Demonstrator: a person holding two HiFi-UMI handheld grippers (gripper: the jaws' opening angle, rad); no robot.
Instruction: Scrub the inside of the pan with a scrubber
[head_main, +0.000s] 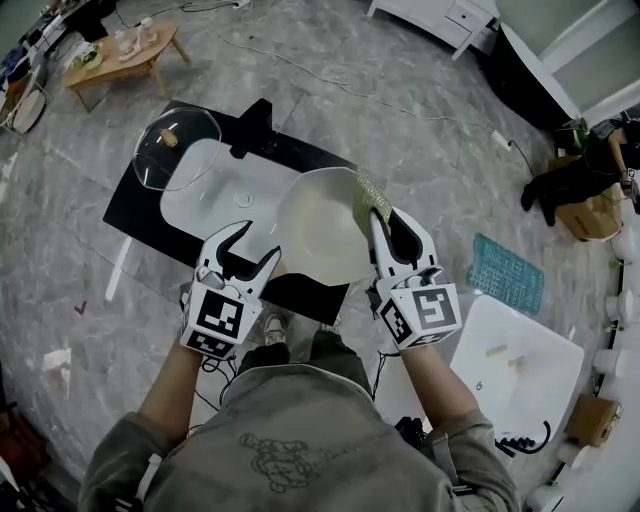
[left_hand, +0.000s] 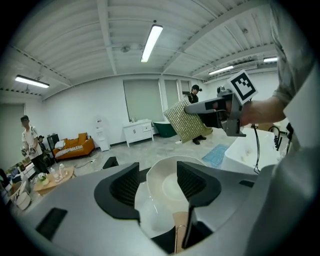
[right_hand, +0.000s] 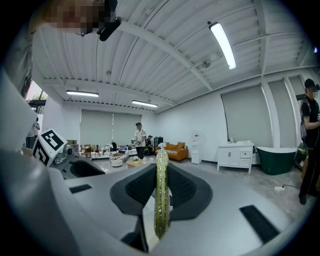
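Bright, even light from ceiling tubes (left_hand: 151, 42) around 12 o'clock in both gripper views; shadows soft. Heavy fisheye bend, black corners. Head view dimmer, pan (head_main: 318, 235) slightly washed out.

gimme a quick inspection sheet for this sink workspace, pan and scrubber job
surface: black counter with a white sink set in it
job's things: cream pan at the sink's right end; scrubber over its right rim
clutter: glass lid at the sink's left end
tools: left tool open, pan handle low between its jaws, not gripped; right tool shut on the scrubber
cables: white cable on the floor beyond the counter
surroundings: low wooden table, teal mat, white tub
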